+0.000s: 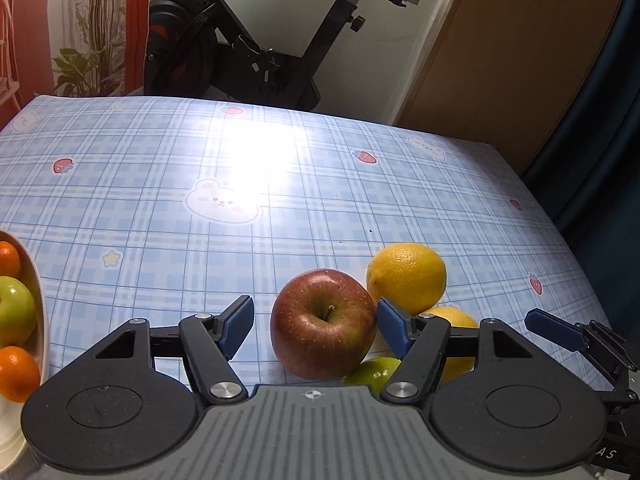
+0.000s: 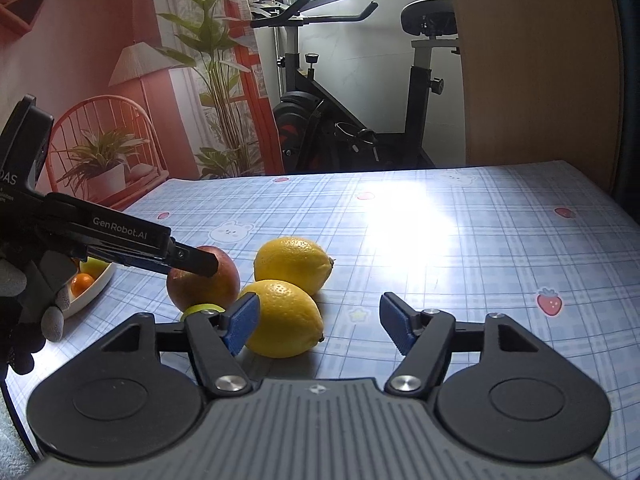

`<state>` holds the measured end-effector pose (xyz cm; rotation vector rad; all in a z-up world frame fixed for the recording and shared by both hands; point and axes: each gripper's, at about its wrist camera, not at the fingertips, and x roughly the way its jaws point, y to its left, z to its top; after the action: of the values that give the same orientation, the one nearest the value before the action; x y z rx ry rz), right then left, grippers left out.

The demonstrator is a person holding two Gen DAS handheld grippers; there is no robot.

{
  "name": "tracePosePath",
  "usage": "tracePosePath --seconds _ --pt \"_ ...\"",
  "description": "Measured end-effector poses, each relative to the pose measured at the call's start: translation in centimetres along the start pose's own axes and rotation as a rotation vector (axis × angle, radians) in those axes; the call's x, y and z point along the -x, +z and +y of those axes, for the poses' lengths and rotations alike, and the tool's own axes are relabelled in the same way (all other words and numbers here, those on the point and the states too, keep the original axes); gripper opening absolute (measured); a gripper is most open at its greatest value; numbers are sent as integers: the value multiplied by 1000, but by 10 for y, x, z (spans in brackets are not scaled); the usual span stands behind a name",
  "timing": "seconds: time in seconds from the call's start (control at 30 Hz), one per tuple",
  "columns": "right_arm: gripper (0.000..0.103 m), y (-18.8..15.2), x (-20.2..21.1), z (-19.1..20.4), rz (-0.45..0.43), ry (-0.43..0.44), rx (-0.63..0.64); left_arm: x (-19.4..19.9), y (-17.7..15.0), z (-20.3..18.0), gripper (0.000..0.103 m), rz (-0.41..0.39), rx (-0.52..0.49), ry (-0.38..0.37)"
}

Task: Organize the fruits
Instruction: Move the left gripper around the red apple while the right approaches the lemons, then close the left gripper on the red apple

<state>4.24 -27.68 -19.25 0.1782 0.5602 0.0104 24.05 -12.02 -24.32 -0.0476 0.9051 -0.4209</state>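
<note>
A red apple point(image 1: 324, 324) sits on the checked tablecloth between the fingers of my left gripper point(image 1: 316, 328). The jaws stand open: the right pad is close against the apple, the left pad is clear of it. Behind the apple lie two lemons point(image 1: 406, 278) and a lime point(image 1: 372, 372), partly hidden. In the right wrist view my right gripper point(image 2: 318, 328) is open around the near lemon point(image 2: 286, 320); its left pad is by the lemon, its right pad far off. The far lemon point(image 2: 294, 264), apple point(image 2: 208, 284) and lime point(image 2: 200, 309) lie beyond.
A white bowl point(image 1: 40, 320) with oranges and a green apple stands at the left; it shows as the bowl point(image 2: 96, 286) behind a gloved hand point(image 2: 52, 312). An exercise bike point(image 1: 256, 52) and a wooden panel point(image 1: 500, 60) stand past the table's far edge.
</note>
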Motion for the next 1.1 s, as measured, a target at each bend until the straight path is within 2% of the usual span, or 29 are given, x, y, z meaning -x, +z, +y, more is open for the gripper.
tracePosePath --seconds 0.2,0.23,0.33,0.47,0.73,1.1 --pt "71 0 -2 3 6 6 7 -11 -1 -5 68 25 -23 7" --pt "71 0 -3 4 7 7 10 -10 -2 -4 65 18 -11 -3" --pt "71 0 -3 5 10 9 21 -8 -2 1 64 14 32 1" --pt "71 2 -3 7 12 26 34 -3 -5 2 64 32 25 13" --pt "71 -1 -8 30 30 63 108 17 -17 12 64 66 5 25" --pt "71 -8 -13 58 60 110 191 27 -23 21 64 68 3 31"
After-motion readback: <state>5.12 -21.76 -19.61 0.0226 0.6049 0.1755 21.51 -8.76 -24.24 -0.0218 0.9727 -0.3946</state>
